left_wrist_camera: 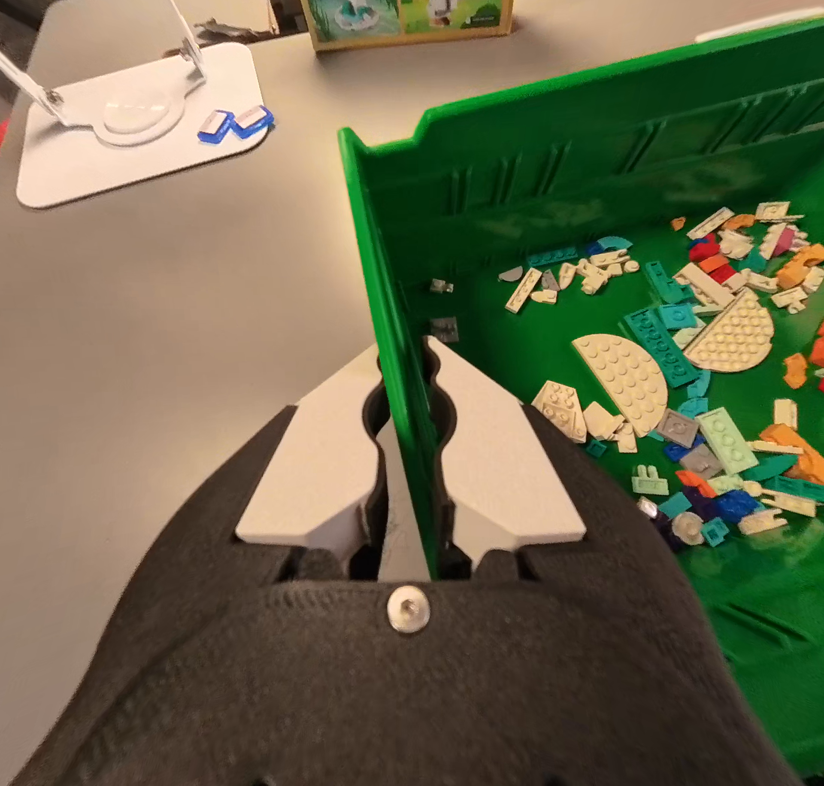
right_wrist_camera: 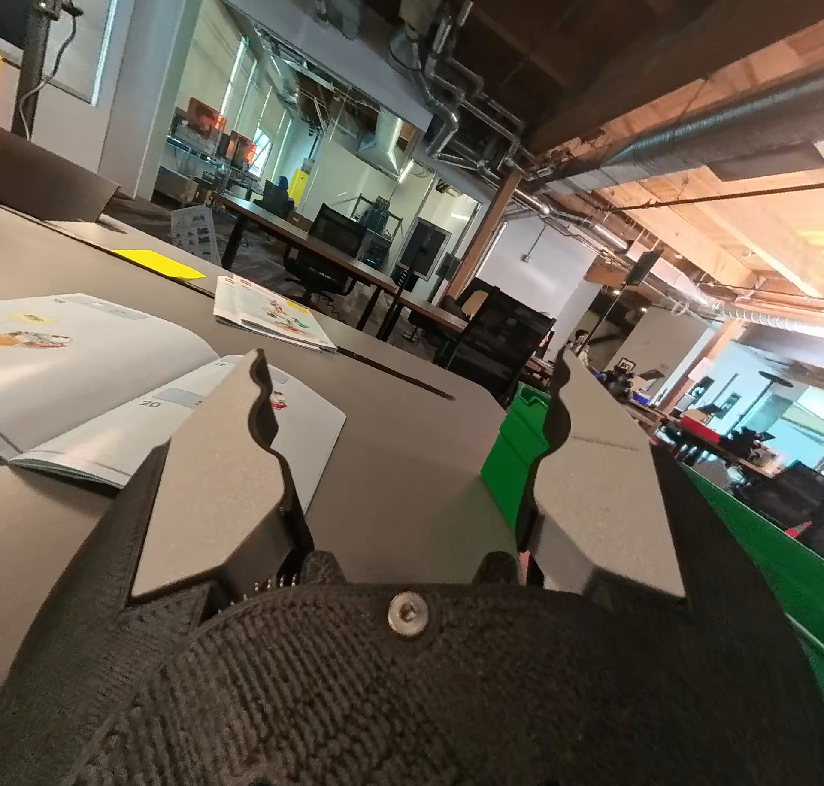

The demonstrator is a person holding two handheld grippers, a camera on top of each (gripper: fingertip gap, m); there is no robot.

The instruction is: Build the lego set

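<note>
A grey table (left_wrist_camera: 156, 318) is carrying everything, and on it a big green bin (left_wrist_camera: 579, 176) is taking up the right half of the left wrist view. The left gripper (left_wrist_camera: 403, 358) is straddling the bin's near side wall: one pale finger is sitting outside the wall, the other inside, and the two are closing tight on the green plastic from both sides, with the gripper pointing forward along the wall's top edge.

The right gripper (right_wrist_camera: 408, 367) is lying low and tilted over the table, aimed out across the room, with its fingers spread wide and holding nothing; its right finger (right_wrist_camera: 593, 452) is hanging just beside the green bin's corner (right_wrist_camera: 512, 448), though I cannot tell whether it is touching.

An open instruction booklet (right_wrist_camera: 89, 390) is lying beside the left finger, with a closed booklet (right_wrist_camera: 272, 318) and a yellow sheet (right_wrist_camera: 158, 264) farther off.

Across the table a picture box (left_wrist_camera: 405, 2) is standing upright, and a white stand base (left_wrist_camera: 138, 127) is bearing two small blue-and-white pieces (left_wrist_camera: 236, 124).

The loose lego pieces (left_wrist_camera: 669, 363) are lying scattered on the bin floor, among them two cream half-round plates (left_wrist_camera: 624, 381).
</note>
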